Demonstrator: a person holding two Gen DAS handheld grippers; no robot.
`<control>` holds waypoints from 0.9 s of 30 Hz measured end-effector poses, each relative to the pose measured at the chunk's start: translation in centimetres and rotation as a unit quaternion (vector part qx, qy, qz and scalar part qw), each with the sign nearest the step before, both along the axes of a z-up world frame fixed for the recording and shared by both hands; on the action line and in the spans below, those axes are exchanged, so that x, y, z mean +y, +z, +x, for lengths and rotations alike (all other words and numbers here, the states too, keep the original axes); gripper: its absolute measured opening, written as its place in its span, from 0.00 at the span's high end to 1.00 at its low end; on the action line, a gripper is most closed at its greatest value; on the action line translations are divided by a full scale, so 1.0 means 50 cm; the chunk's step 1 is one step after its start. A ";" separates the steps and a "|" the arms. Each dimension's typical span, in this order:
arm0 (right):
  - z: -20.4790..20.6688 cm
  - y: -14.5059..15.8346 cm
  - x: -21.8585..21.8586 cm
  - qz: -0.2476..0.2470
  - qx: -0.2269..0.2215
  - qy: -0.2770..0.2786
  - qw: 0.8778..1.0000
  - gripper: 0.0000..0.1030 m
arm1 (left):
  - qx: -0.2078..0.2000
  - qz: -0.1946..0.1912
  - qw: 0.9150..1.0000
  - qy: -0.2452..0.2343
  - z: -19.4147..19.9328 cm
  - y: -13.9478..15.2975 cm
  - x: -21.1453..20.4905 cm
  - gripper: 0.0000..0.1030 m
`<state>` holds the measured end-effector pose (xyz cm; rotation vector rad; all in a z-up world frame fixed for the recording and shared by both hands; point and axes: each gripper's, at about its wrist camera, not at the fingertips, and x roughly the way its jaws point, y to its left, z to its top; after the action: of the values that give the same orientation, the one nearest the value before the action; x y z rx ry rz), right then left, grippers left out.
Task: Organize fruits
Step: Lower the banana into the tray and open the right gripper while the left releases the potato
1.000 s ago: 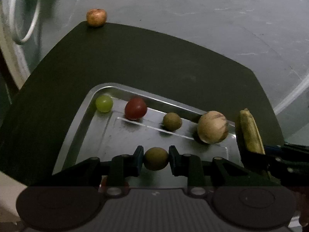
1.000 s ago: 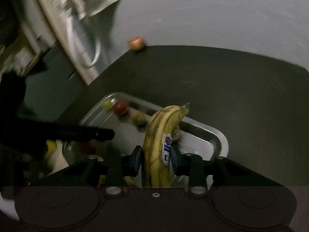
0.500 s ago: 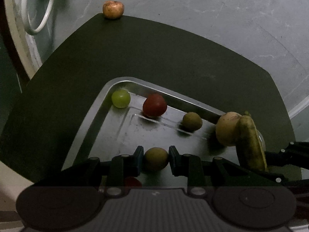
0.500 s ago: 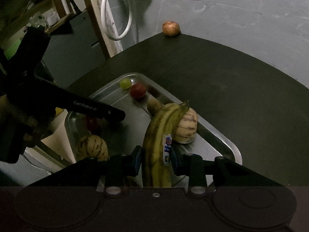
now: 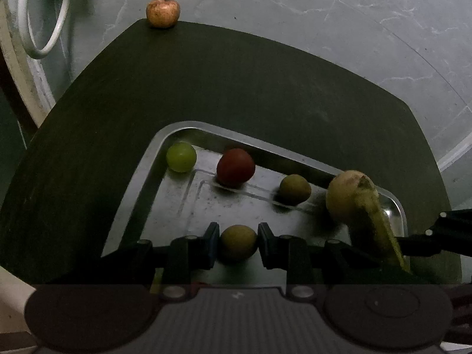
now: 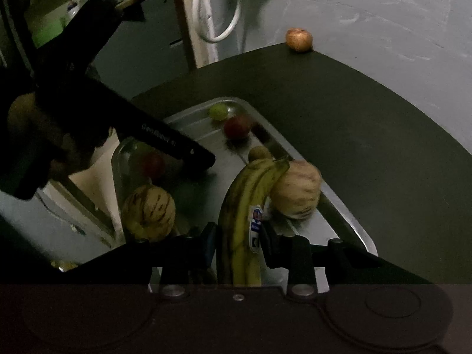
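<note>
A steel tray [image 5: 165,135] on a dark round table holds a green grape [image 5: 181,157], a red fruit [image 5: 235,167], a small olive-brown fruit [image 5: 295,188] and a pale striped melon [image 5: 342,197]. My left gripper [image 5: 238,243] is shut on a small brown-green fruit [image 5: 238,242] just above the tray floor. My right gripper [image 6: 238,242] is shut on a banana [image 6: 244,206] over the tray [image 6: 351,227], its tip against the pale melon [image 6: 298,188]. A second striped melon [image 6: 147,212] and another red fruit [image 6: 152,165] lie at the tray's near end.
A brownish apple [image 5: 162,12] sits at the table's far edge and also shows in the right wrist view [image 6: 298,39]. A white hose loop [image 6: 215,14] hangs by the wall. The left tool's black body [image 6: 124,124] reaches over the tray.
Both grippers have come lower and further in over the tray with their fruits still held. The banana tip now rests against the pale melon.
</note>
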<state>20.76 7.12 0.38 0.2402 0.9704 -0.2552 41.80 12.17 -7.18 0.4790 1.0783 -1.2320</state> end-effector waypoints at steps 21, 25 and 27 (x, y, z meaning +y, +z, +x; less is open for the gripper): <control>0.005 -0.016 -0.012 0.010 0.008 0.009 1.000 0.62 | 0.019 -0.008 1.000 -0.006 -0.007 0.008 0.014 0.55; -0.013 -0.018 -0.020 0.013 -0.003 0.028 1.000 0.54 | 0.011 -0.021 0.999 0.021 -0.018 0.021 0.023 0.47; -0.025 -0.017 -0.030 0.017 -0.015 0.042 0.999 0.51 | 0.002 -0.032 0.999 0.043 -0.028 0.030 0.030 0.40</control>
<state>19.50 5.65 -0.48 0.2327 0.9539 -0.1591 40.41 13.67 -5.70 0.3781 1.0495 -1.1876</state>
